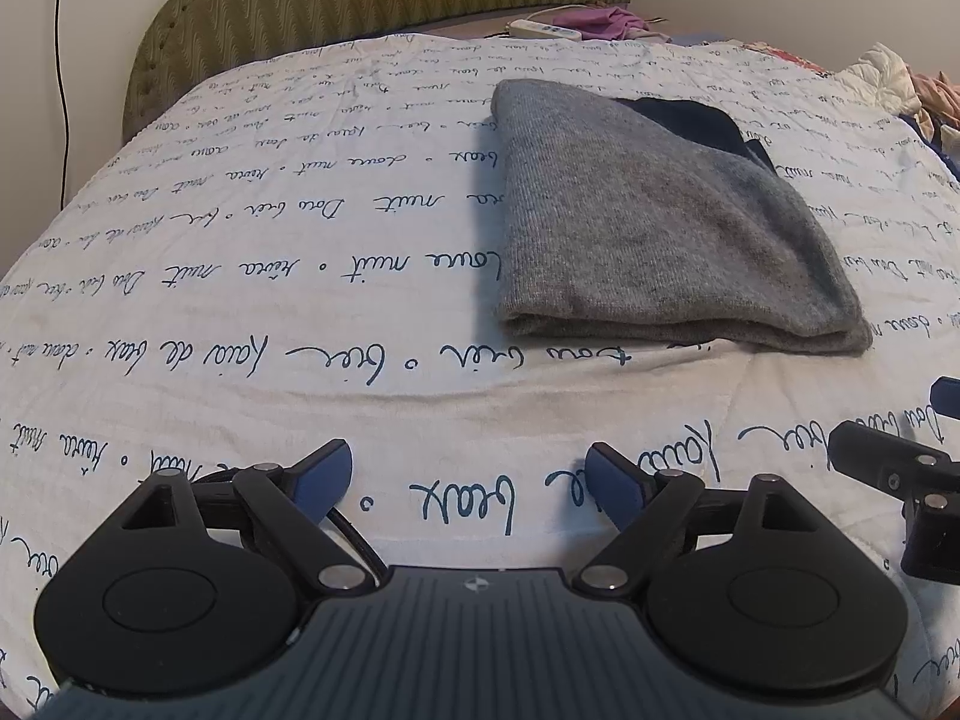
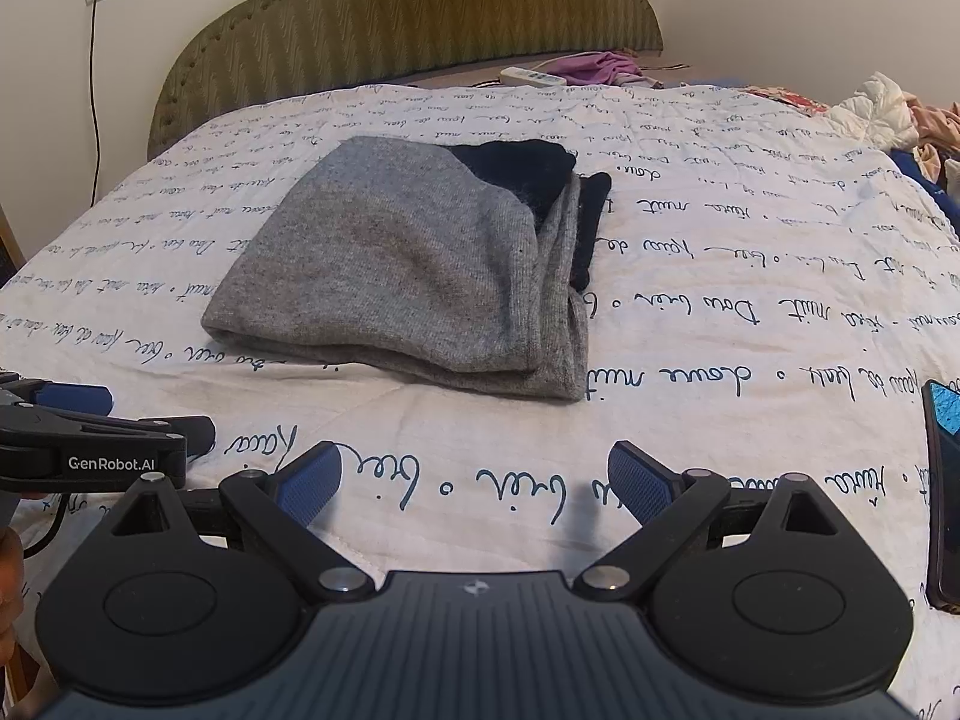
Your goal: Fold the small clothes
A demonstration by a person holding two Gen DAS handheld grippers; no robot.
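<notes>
A: In the left wrist view, what is the left gripper (image 1: 468,480) doing?

B: It is hanging over the bedspread (image 1: 240,276) with its jaws standing wide and nothing between them. The grey knit garment (image 1: 660,228) is lying ahead and to the right, well apart from the fingers. I judge it is resting folded there because that fold is done. One dark garment (image 1: 690,117) is peeking out from behind it.

A: And the other tool?

B: Part of the right gripper (image 1: 888,462) is showing at the right edge.

A: Now the right wrist view?

B: The right gripper (image 2: 474,480) is also hovering empty, jaws wide, the grey knit garment (image 2: 396,264) sitting ahead and slightly left. One dark garment (image 2: 522,168) is tucked along its far right side. The left gripper (image 2: 90,426) is sitting at the left edge.

A: The count?

B: Two grippers, one grey piece, one dark piece, one phone (image 2: 945,492) lying at the right, one headboard (image 2: 390,18).
</notes>
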